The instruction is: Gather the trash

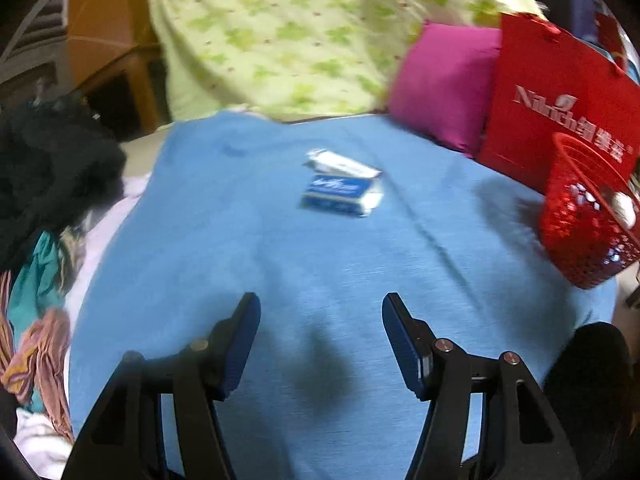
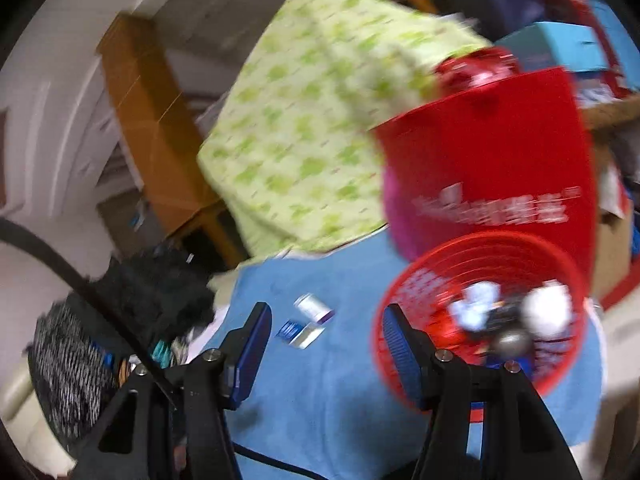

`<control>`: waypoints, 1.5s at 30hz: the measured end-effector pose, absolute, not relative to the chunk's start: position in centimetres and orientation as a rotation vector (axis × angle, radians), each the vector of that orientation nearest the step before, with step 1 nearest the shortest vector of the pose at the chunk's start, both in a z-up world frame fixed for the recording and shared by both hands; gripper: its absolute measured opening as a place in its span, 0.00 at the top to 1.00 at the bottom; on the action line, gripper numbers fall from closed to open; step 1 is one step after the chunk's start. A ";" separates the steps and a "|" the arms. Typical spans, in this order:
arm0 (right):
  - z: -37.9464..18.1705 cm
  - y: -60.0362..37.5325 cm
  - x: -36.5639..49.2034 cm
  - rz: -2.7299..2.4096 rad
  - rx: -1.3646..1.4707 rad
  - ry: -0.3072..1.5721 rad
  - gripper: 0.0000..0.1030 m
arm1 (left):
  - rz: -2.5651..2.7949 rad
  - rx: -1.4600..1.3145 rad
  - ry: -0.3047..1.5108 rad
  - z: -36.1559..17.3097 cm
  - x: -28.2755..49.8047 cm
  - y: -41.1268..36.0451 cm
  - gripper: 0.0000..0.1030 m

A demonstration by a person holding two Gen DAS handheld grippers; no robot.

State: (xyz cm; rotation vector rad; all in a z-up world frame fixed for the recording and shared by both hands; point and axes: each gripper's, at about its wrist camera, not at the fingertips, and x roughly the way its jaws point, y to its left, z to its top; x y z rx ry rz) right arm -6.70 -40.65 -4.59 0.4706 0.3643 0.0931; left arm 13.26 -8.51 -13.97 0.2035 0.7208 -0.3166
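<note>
Both grippers — left (image 1: pixel 321 312), right (image 2: pixel 326 322) — gape empty: centre left on box (image 1: pixel 340 186), clamp flat sides, carry to basket (image 1: pixel 576 236).

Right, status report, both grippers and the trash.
Left gripper open, empty, facing blue-white carton on blue cloth. Right gripper open, empty, beside red basket, trash inside. Path clear.

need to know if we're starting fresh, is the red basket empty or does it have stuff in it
Not empty. The right wrist view shows the red basket holding white crumpled pieces and a grey ball.
</note>
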 end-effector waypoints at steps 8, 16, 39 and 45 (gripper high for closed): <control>-8.9 -33.3 -1.3 0.187 0.400 0.540 0.40 | -0.264 0.130 0.766 -17.2 15.0 -5.1 0.38; -18.1 -28.9 5.6 0.021 0.270 0.738 0.40 | -0.188 0.154 0.777 -20.2 16.2 -3.4 0.38; -22.2 -28.1 9.8 0.028 0.186 0.702 0.40 | -0.147 0.275 0.785 -21.2 19.6 -8.7 0.38; -23.3 -27.3 11.3 0.043 0.157 0.757 0.40 | -0.186 0.254 0.757 -21.0 20.8 -8.8 0.38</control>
